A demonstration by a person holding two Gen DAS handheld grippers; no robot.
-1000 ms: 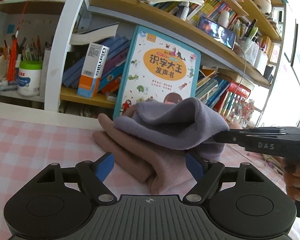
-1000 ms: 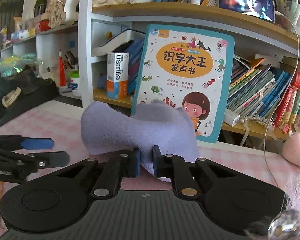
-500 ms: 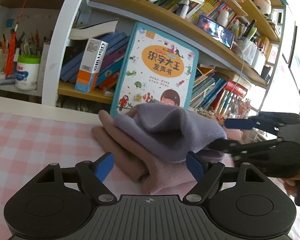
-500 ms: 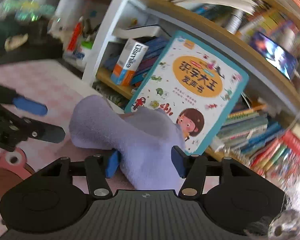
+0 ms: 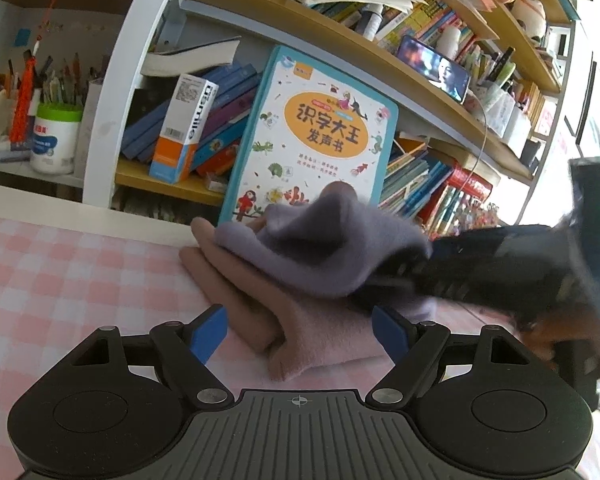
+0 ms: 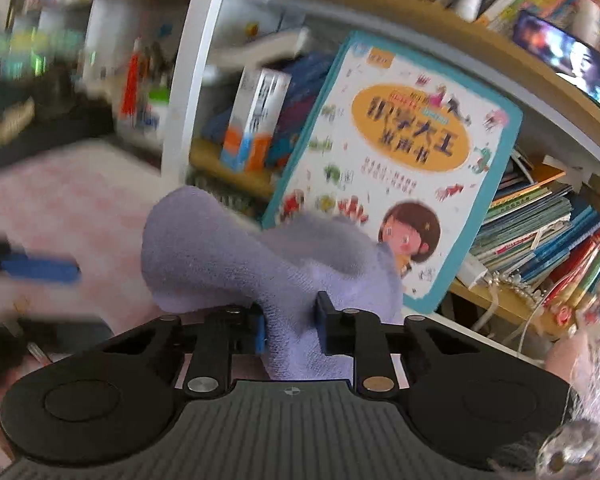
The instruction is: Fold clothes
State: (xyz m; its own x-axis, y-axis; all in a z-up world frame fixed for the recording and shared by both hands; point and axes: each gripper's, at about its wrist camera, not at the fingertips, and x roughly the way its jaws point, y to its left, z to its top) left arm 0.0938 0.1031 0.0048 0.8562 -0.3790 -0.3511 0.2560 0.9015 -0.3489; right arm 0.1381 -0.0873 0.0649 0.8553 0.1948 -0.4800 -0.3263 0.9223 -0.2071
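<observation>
Near the table's far edge, right in front of the bookshelf (image 5: pixel 340 36), sits the little pile: a purple cloth (image 5: pixel 324 252) humped up on top of a folded pinkish-brown cloth (image 5: pixel 260 300), both on the pink checked table (image 5: pixel 60 272). A big picture book (image 5: pixel 320 136) leans upright just behind them.

Right tool (image 6: pixel 290 326) has its fingers partly closed with a bunched fold of the purple cloth (image 6: pixel 260 264) between them. They look like they're pinching it, though the view is pretty blurred. From the left camera the right tool (image 5: pixel 400 270) comes in from the table's right side, its tip tucked under the purple cloth's right end.

Left tool (image 5: pixel 298 334) is spread wide with nothing in it, and the near corner of the pinkish-brown cloth lies between its fingers.

What matters here, I think: the pile runs from near-right toward far-left across the table, and the purple cloth lies straight ahead of the right tool, so that one's nearer to it. Can't tell whether the purple one is mid-fold or being set down.
</observation>
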